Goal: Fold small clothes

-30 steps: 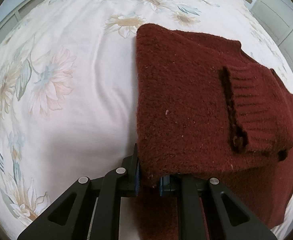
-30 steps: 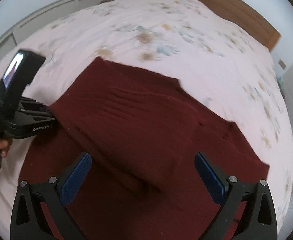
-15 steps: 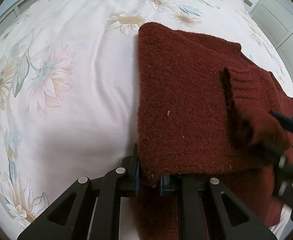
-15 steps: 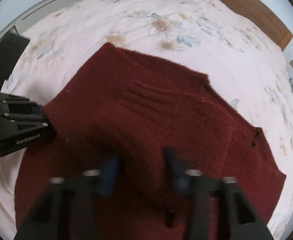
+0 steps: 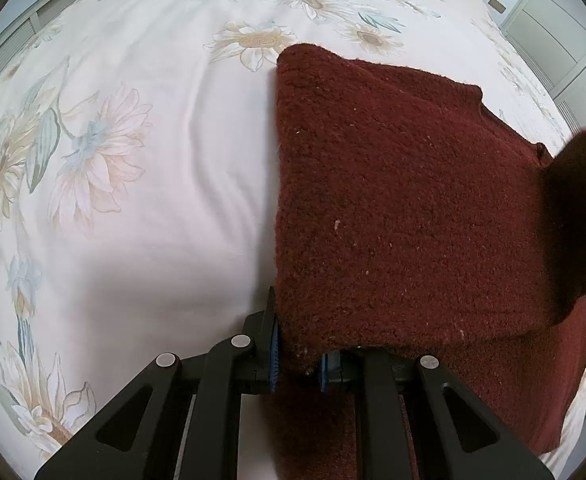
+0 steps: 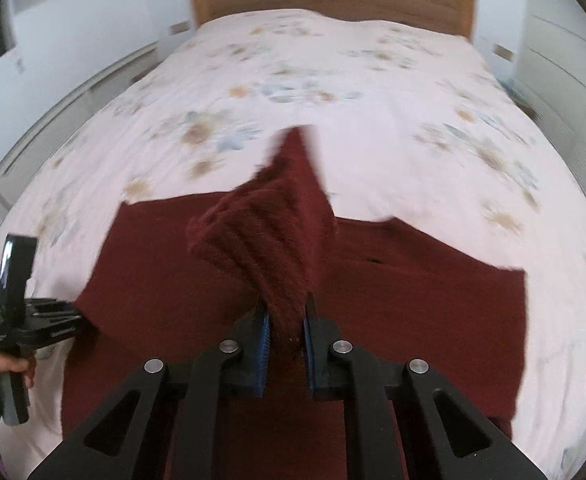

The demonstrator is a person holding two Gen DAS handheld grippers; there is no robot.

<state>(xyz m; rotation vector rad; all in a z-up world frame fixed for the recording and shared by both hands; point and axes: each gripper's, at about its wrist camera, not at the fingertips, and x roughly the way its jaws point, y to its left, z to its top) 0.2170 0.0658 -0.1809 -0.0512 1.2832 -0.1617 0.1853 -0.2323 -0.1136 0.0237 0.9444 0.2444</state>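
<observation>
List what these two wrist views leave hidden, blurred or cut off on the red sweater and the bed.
- Left wrist view: the sweater right side is covered by a dark blurred lifted fold.
- Left wrist view: the hem below the left gripper is hidden by its frame.
- Right wrist view: the flower print on the bedspread is motion-blurred.

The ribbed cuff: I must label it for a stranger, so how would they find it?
Start at the floral bed cover, then the dark red sweater spread on it. The ribbed cuff is the sleeve end lifted above it, pinched in the right tongs; only it has raised ribs.
</observation>
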